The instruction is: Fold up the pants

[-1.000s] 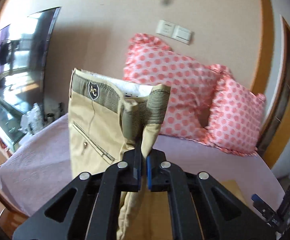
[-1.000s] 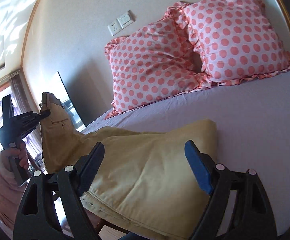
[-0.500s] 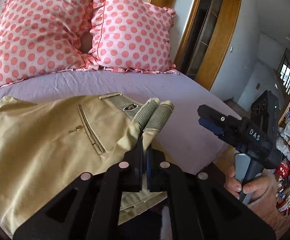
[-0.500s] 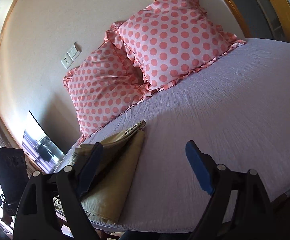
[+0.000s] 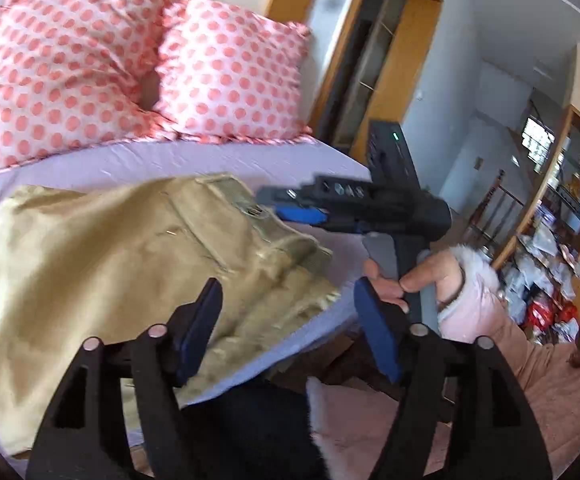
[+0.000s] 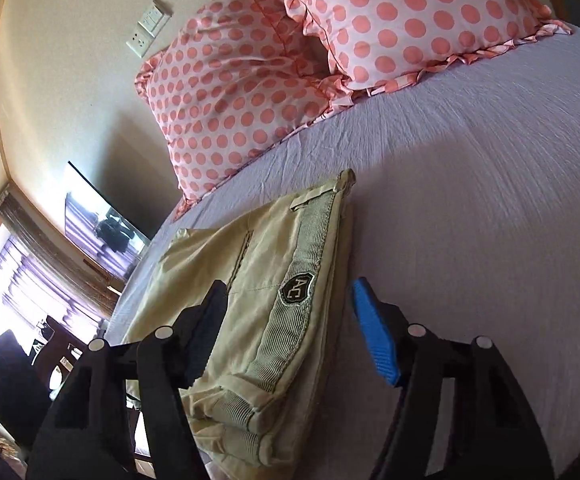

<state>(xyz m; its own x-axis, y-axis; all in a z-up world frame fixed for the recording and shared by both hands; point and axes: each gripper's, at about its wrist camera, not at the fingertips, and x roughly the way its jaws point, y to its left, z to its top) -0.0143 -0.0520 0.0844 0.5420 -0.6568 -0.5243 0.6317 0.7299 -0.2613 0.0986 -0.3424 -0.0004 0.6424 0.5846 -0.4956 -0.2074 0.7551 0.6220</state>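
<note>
Left wrist view: the left gripper [image 5: 286, 316] fills the bottom of the frame, its two blue-padded fingers spread wide with nothing between them. Folded tan pants [image 5: 102, 264] lie flat on a lilac bed sheet [image 5: 138, 162], from nine o'clock to the centre, their ribbed waistband [image 5: 286, 236] running toward three o'clock near the bed's edge. At about two o'clock from the centre, the right gripper [image 5: 286, 206] reaches in over the waistband; how far apart its fingers stand cannot be told from here. A right hand [image 5: 414, 280] in a pink fleece sleeve [image 5: 502, 320] grasps its handle. Two pink polka-dot pillows [image 5: 142, 64] lean against the wall at eleven o'clock. A wooden door frame [image 5: 374, 68] stands at one o'clock.

Right wrist view: the right gripper [image 6: 290, 324] is wide open and empty, its fingers on either side of the pants' [image 6: 250, 300] waistband [image 6: 302, 312] without touching it. A dark badge [image 6: 297, 289] lettered AC sits on the band at centre. The pants lie folded near the bed's edge, from six o'clock to centre. The pillows [image 6: 330, 48] sit at twelve o'clock, a wall socket [image 6: 148, 28] at eleven and a dark screen [image 6: 102, 220] at nine.
</note>
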